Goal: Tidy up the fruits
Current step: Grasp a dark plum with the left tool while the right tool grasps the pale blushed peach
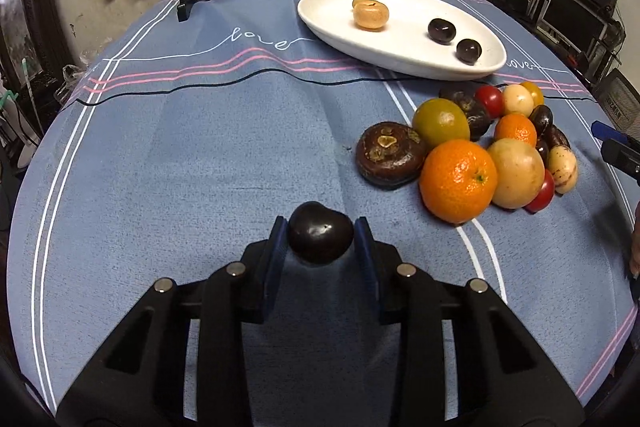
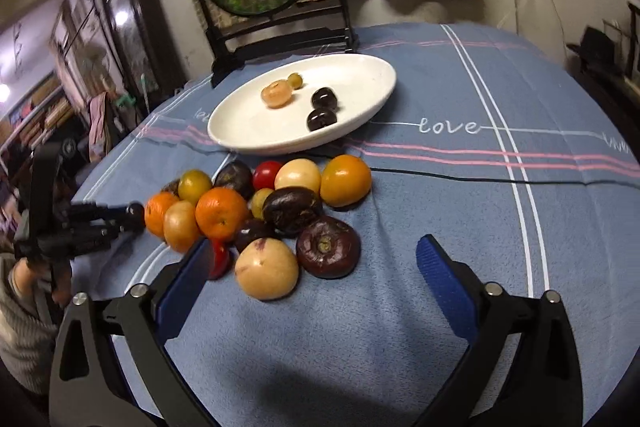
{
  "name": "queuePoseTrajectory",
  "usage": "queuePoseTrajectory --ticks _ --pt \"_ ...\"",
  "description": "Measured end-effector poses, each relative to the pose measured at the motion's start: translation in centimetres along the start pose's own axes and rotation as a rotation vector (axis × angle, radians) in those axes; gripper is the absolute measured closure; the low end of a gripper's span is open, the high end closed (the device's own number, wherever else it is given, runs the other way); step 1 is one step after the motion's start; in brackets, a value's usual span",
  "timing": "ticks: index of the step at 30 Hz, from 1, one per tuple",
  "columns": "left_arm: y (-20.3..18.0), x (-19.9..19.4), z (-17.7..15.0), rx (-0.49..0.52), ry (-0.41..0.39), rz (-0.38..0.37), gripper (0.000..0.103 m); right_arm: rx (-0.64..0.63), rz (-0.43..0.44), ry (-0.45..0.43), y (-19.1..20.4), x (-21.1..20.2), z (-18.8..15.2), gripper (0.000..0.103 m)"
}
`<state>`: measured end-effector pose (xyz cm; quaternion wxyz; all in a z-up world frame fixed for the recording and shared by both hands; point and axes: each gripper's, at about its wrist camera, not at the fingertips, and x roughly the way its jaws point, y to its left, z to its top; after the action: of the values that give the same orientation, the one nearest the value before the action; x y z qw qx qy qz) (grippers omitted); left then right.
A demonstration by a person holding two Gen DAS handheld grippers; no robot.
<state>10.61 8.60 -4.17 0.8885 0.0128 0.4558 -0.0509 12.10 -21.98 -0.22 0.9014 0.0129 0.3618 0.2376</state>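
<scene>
From my left wrist cam, my left gripper (image 1: 320, 237) has its blue pads closed on a small glossy dark-purple round fruit (image 1: 320, 231), held above the blue striped tablecloth (image 1: 200, 147), near and left of the pile of mixed fruits (image 1: 472, 147). It looks light, smooth and firm, so probably slippery; gripping across the widest part like this seems right, no hard squeeze. The white oval ceramic plate (image 1: 332, 27) sits far right with two similar dark fruits. I can't tell how much of the fruit's underside the pads cover, and the pile's far side is hidden. From the right wrist cam, my right gripper (image 2: 316, 267) is spread wide and holding nothing, just near the pile; its left pad covers part of a small red tomato (image 2: 219, 259). This view is blurry at the left edge, where the other gripper shows only dimly.
</scene>
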Motion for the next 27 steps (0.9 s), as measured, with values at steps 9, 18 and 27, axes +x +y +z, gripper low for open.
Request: queuePoseTrajectory --ticks 9,18,27 --pt "-0.1 0.0 0.0 0.003 0.001 0.004 0.068 -0.232 -0.034 0.024 3.7 0.0 -1.0 0.021" --pt "-0.1 0.0 -0.1 0.005 0.001 0.008 0.068 -0.338 0.042 0.107 6.5 1.2 -2.0 0.021" --pt "-0.2 0.0 -0.1 0.009 0.003 0.013 0.067 -0.251 0.059 0.140 4.7 3.5 -0.2 0.051"
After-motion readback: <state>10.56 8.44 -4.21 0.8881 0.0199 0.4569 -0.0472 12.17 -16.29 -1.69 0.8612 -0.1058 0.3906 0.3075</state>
